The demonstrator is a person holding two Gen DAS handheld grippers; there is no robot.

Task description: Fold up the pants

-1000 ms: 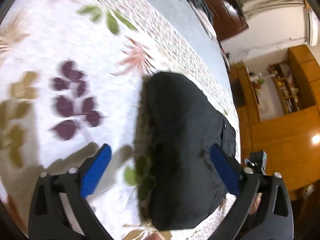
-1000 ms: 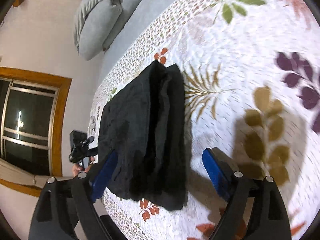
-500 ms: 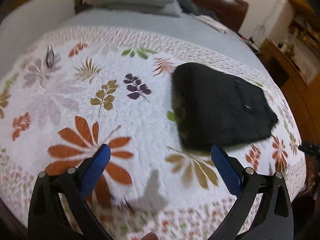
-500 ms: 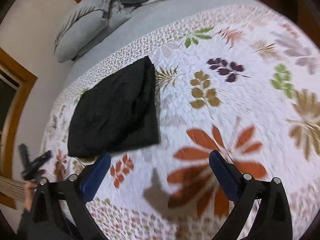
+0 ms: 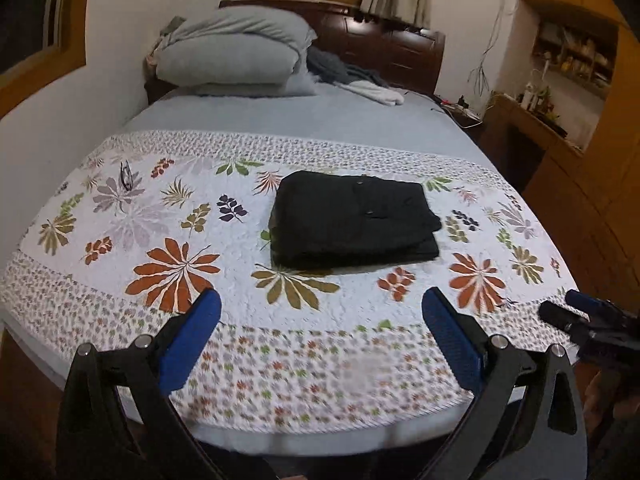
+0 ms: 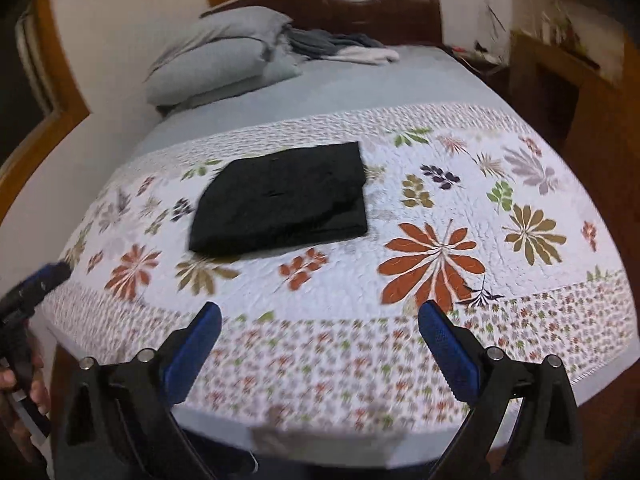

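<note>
The black pants (image 5: 354, 220) lie folded into a compact rectangle on the floral quilt (image 5: 180, 216), near the middle of the bed. They also show in the right wrist view (image 6: 284, 202). My left gripper (image 5: 320, 320) is open and empty, held back over the foot edge of the bed, well short of the pants. My right gripper (image 6: 320, 326) is open and empty, also back at the foot edge. The right gripper shows at the right edge of the left wrist view (image 5: 588, 320). The left gripper shows at the left edge of the right wrist view (image 6: 28, 292).
Grey pillows (image 5: 236, 56) and loose clothes (image 5: 360, 80) lie at the head of the bed against a dark wooden headboard (image 5: 384, 48). A white wall (image 5: 52, 120) runs along the left side. Wooden furniture (image 5: 580, 184) stands to the right.
Both grippers pulled back and up from right over the pants to the foot of the bed. The pants stayed folded on the quilt. Both grippers stayed open.
</note>
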